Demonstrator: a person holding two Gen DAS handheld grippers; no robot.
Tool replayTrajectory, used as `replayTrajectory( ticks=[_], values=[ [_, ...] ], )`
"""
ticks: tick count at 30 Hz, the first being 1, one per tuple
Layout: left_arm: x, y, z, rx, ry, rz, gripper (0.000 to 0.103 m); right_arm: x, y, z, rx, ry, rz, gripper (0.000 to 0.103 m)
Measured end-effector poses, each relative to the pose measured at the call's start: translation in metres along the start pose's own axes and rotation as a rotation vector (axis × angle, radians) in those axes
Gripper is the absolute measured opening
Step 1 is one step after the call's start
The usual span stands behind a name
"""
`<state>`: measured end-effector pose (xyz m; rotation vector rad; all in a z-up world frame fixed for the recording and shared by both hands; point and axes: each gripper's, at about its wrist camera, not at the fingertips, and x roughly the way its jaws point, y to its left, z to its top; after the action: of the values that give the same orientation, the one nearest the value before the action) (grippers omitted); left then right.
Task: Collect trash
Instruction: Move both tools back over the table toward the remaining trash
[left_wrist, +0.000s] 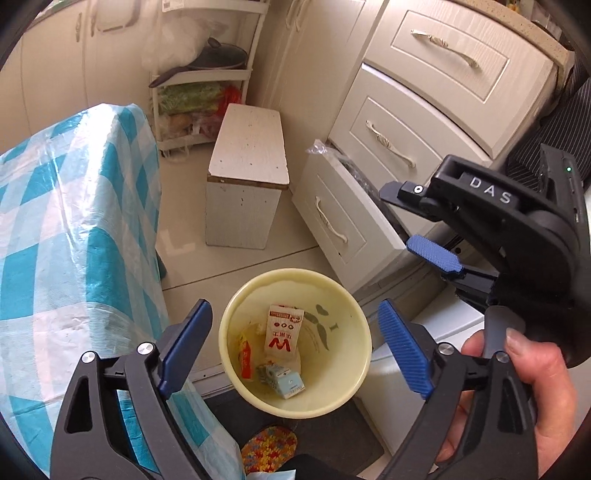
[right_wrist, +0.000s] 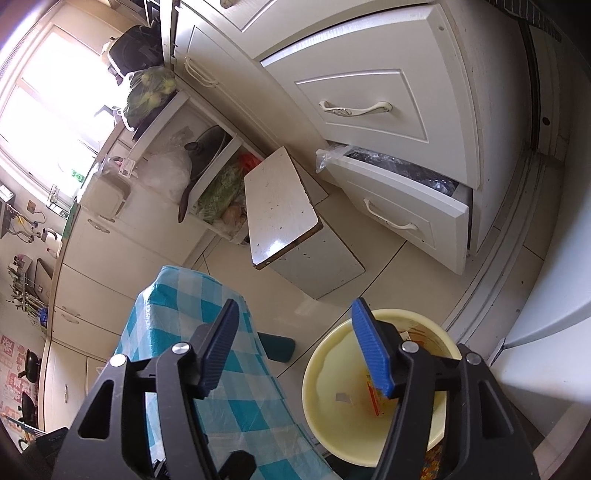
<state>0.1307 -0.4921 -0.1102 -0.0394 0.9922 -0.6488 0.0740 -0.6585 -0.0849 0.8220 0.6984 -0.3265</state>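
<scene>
**Both claws wide over the bin**

The left gripper hung spread wide and empty above the cream bin. Inside, a white carton lay with its long axis running away from the claw. The right gripper gaped empty beside the white stool.

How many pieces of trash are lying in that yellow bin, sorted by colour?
White and red carton: 1
Light blue small carton: 1
Red and yellow wrapper: 1
Total: 3 pieces in the yellow bin, as far as the left wrist view shows.
</scene>
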Motion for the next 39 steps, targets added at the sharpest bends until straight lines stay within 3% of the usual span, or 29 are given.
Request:
replayTrajectory(
  ticks=[17, 22, 27, 39],
  values=[
    [-0.006, 0.002, 0.000, -0.017, -0.021, -0.003, 0.091, 0.002, 0.004, 0.000, -0.037, 0.004, -0.031, 0.065],
    [-0.029, 0.025, -0.002, -0.133, -0.045, 0.003, 0.091, 0.001, 0.007, -0.002, -0.064, 0.001, -0.047, 0.065],
    [-0.065, 0.047, -0.008, -0.097, -0.107, 0.077, 0.096, 0.001, 0.019, -0.004, -0.121, -0.004, -0.062, 0.068],
    [-0.115, 0.119, -0.043, -0.129, -0.129, 0.176, 0.096, -0.002, 0.041, -0.012, -0.203, -0.029, -0.101, 0.071]
  ],
)
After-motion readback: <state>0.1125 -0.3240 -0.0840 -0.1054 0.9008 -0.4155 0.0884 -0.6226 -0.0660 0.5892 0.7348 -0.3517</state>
